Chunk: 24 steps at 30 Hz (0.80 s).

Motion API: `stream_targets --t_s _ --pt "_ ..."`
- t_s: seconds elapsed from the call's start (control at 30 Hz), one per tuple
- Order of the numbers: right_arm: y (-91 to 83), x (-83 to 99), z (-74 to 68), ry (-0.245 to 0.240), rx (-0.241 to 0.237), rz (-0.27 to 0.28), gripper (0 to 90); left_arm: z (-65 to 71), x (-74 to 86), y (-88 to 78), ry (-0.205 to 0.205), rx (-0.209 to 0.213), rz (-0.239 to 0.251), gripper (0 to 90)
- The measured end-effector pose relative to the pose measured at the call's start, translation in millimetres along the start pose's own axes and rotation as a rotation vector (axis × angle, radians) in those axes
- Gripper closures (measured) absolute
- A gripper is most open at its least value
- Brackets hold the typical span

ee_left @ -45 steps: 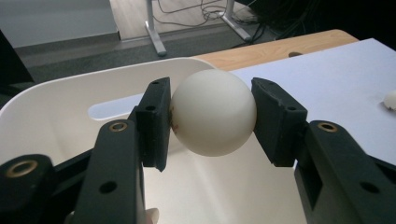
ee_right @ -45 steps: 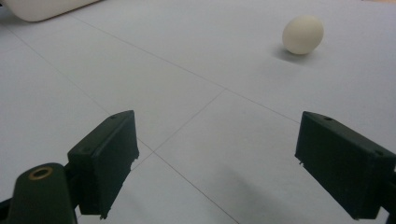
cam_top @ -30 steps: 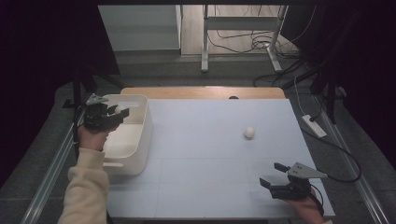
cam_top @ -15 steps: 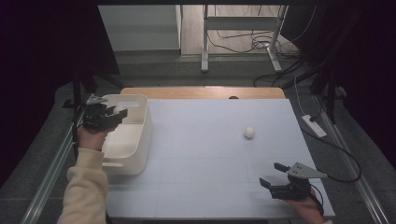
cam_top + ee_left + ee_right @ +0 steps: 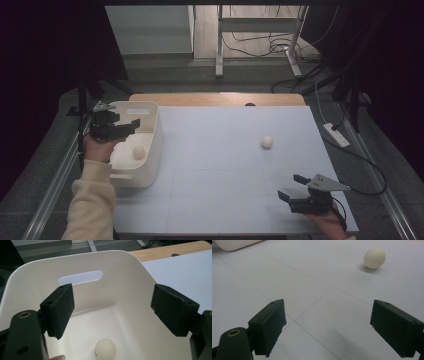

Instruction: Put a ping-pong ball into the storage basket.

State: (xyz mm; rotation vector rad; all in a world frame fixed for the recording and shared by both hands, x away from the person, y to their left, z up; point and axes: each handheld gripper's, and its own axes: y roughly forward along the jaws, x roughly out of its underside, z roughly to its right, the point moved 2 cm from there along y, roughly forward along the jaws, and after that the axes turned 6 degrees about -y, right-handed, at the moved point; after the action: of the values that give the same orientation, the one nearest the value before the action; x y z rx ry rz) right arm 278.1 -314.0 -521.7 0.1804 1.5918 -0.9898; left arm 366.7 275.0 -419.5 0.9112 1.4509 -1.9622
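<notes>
A: Where is the work standing right now?

B: About halfway, I'd judge. One white egg-shaped ball is lying on the floor of the white bin, and the left gripper is hovering over that bin with its jaws spread wide. They have just been opening, and nothing is sitting between them; the ball is lying below them, clear of both pads.

A: So that one is delivered?

B: It is looking that way. In the left gripper view the ball is resting low in the bin, apart from the jaws, with the bin's handle slot showing on the far wall.

A: And what is left?

B: A second ball is sitting out on the pale surface, well apart from the bin and toward the right half. It is lying free, with nothing touching it.

A: Is the right hand doing anything about it?

B: The right gripper is waiting near the front right corner of the surface, jaws released and empty. In the right gripper view the second ball is showing ahead of the jaws and off toward the upper right, some way off.

A: So the next part?

B: Probably reaching out to that ball, closing on it, and carrying it across to the bin. Being rounded, it could roll if nudged.
</notes>
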Motion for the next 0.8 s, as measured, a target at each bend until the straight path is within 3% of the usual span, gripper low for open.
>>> stream_targets --t_s 0.17,0.6,0.8 --pt "-0.1 0.0 0.1 0.0 0.0 0.001 13.1 3.7 0.9 -2.9 0.0 0.033 0.009 18.4" --pt "0.6 -0.2 0.9 0.01 0.002 0.003 13.1 29.2 1.7 -16.8 0.058 0.169 0.069 18.1" --pt "2.1 -0.5 1.7 0.021 -0.001 0.004 13.1 37.0 2.7 -21.6 0.072 0.205 0.091 17.8"
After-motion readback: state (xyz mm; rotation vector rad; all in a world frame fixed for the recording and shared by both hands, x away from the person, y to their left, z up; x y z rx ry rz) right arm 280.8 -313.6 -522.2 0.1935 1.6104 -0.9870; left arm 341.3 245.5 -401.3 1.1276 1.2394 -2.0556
